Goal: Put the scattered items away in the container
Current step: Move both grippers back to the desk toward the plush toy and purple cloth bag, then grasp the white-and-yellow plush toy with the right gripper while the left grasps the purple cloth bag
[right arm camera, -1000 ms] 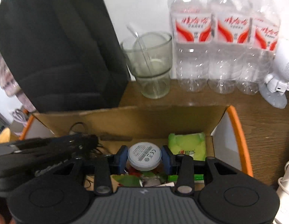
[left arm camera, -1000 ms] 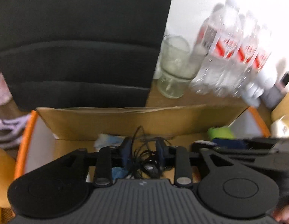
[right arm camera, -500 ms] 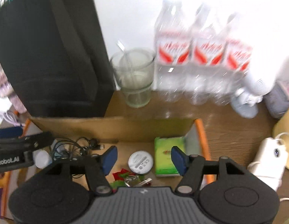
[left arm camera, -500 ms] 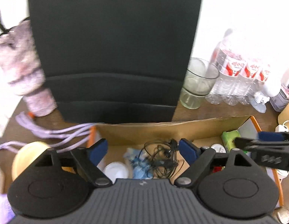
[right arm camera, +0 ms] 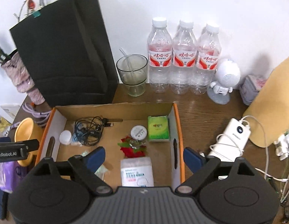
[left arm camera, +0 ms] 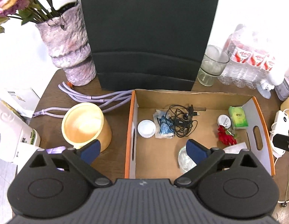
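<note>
Left gripper (left arm camera: 142,150): nearest the camera, tipped steeply down over the box's left wall; jaws opening wide, nothing between them.
Right gripper (right arm camera: 143,156): same downward tilt over the box's right half; jaws opening, empty, straddling the right wall.
Cardboard box (right arm camera: 114,108): the container, on the worktop (right arm camera: 200,108); open top lets items drop straight in.
White packet (right arm camera: 137,171): nearest item inside, flat on the box floor.
Red flower (left arm camera: 226,137): just beyond it, beside the round tin (left arm camera: 224,120).
Earphone cable (left arm camera: 181,120): bunched near the back wall, partly on a blue wrapper (left arm camera: 164,126).
Green tissue pack (right arm camera: 158,128): back right corner.
Judgement: both loads look dropped; power bank (right arm camera: 232,137) lies outside.
</note>
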Demonstrator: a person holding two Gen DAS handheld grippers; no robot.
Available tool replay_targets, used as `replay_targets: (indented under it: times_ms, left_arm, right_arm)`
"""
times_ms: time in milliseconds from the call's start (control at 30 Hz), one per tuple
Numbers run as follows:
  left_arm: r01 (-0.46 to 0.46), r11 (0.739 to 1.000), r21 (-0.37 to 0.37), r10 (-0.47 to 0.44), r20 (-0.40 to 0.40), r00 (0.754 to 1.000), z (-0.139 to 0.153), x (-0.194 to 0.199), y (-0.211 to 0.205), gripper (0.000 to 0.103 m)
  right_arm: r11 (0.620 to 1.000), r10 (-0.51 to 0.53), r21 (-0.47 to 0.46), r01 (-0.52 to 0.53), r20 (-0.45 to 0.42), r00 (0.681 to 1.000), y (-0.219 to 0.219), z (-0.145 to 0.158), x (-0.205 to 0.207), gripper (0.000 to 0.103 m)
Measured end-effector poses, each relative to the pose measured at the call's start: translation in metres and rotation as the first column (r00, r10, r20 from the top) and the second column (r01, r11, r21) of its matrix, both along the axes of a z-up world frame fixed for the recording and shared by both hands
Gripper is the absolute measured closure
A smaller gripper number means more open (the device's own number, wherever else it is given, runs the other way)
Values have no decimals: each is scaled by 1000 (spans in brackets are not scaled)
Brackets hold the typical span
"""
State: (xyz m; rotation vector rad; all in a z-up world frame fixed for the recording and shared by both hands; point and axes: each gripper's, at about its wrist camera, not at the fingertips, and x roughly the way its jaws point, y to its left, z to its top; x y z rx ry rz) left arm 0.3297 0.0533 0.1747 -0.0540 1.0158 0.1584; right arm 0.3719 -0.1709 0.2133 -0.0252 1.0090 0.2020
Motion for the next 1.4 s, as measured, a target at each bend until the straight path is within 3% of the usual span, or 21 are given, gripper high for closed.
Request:
replay_targets:
  times_ms: [67, 133, 167, 233, 300, 367, 400, 467, 667, 733, 867, 1000, 1100, 1200, 1267, 1400]
  left_arm:
    - [-15, 1000, 6, 15, 72, 997, 3, -12, -5, 0]
    - [-21, 1000, 22, 16, 198, 980, 2, -30, -10, 0]
    - [-6, 999, 43, -6, 279, 960, 1, -40, -13, 0]
    - [2, 996, 91, -44, 452, 891, -4, -62, -18, 0]
    - [2, 994, 106, -63, 578, 814, -12, -79, -21, 0]
    - [11, 994, 107, -77, 631, 772, -18, -88, -24, 0]
    - [20, 994, 109, -86, 638, 765, -22, -91, -25, 0]
    - [27, 993, 118, -96, 634, 767, -28, -92, -29, 0]
    - [13, 994, 112, -78, 601, 795, -43, -102, -28, 0]
    - [11, 992, 124, -84, 593, 801, -49, -128, -31, 0]
    - [94, 986, 140, -155, 527, 836, -68, -202, -33, 0]
    - [140, 990, -13, -111, 545, 831, -98, -297, -8, 0]
    - [115, 993, -40, -77, 523, 849, -120, -338, 5, 0]
    - [98, 994, -48, -66, 458, 887, -133, -345, 9, 0]
    - [110, 993, -46, -78, 442, 894, -136, -338, 12, 0]
    - [99, 991, -92, -50, 435, 899, -135, -317, 16, 2]
  right_arm:
    - [1000, 2, 2, -2, 32, 999, 0, 4, -11, 12]
    - [1000, 4, 27, -7, 112, 994, -2, 5, -26, 12]
    - [998, 13, 53, -22, 170, 985, -3, 5, -37, 11]
    - [995, 48, 75, -71, 271, 961, -5, 0, -53, 11]
    - [992, 58, 82, -96, 379, 924, -6, -6, -70, 11]
    - [987, 78, 88, -135, 470, 879, -8, -13, -84, 11]
    - [985, 86, 88, -151, 508, 857, -8, -17, -90, 11]
    - [984, 85, 86, -154, 533, 842, -6, -23, -96, 11]
    - [987, 90, 66, -144, 513, 854, 1, -42, -99, 11]
    - [988, 75, 79, -133, 503, 861, -1, -49, -112, 11]
    - [981, 92, 105, -166, 504, 859, -18, -63, -168, 11]
    - [970, 144, 100, -223, 504, 852, -40, -83, -243, 11]
    - [971, 155, 82, -225, 501, 851, -53, -95, -290, 11]
    - [971, 103, 144, -190, 466, 879, -68, -112, -314, 11]
    - [971, 83, 165, -173, 445, 891, -71, -121, -314, 11]
    - [991, 68, 79, -111, 423, 903, -65, -136, -300, 11]
